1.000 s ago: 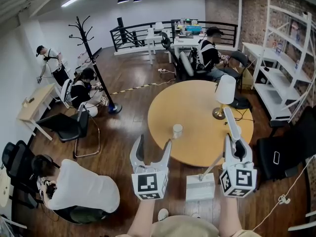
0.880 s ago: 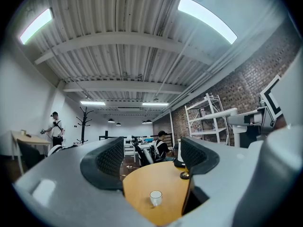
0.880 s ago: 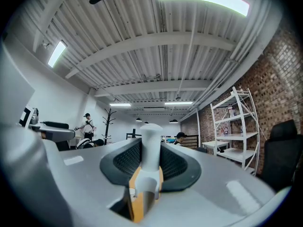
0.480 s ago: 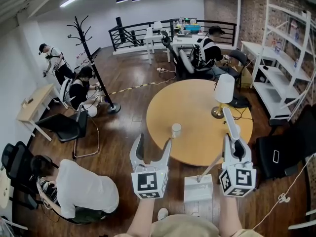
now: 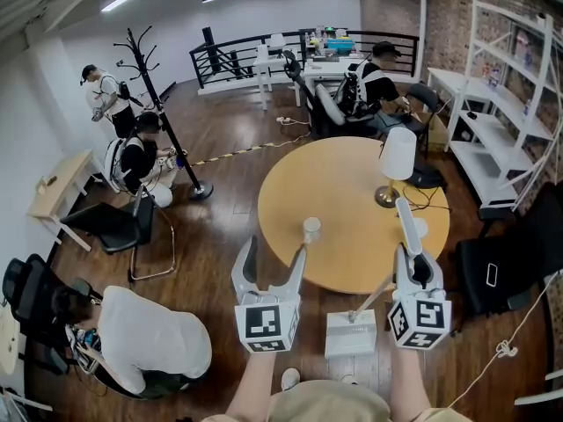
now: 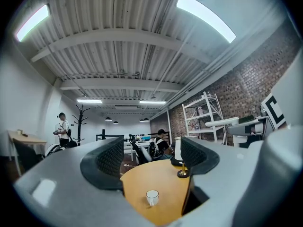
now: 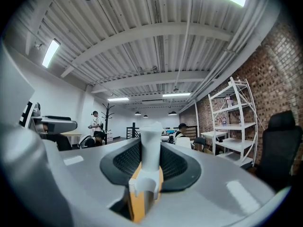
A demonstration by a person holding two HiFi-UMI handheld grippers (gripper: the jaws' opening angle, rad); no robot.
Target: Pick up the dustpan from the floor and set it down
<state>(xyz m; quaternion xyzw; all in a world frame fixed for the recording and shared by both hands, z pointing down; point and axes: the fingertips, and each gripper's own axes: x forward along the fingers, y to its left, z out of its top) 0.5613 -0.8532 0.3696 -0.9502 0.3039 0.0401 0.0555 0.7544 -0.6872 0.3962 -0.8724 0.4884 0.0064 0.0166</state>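
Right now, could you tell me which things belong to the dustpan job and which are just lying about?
Job: dustpan, its handle gripped in the shut right claw.
Lying about: cup, lamp, table, shelves.

Grey tools (image 5: 275,251) bear black-and-white marker cubes (image 5: 264,325).

A round wooden worktop (image 5: 352,196) fills the centre of the head view. On it stand 1 white cup (image 5: 311,229), towards its left edge, and 1 lamp (image 5: 398,158) with a white shade and brass foot, towards its right. A black coat stand (image 5: 164,104) rises at upper left. A white shelving unit (image 5: 497,104) lines the brick wall at right. At lower left 1 person in a white top (image 5: 154,341) bends low, with a black chair (image 5: 119,227) just above in the frame.
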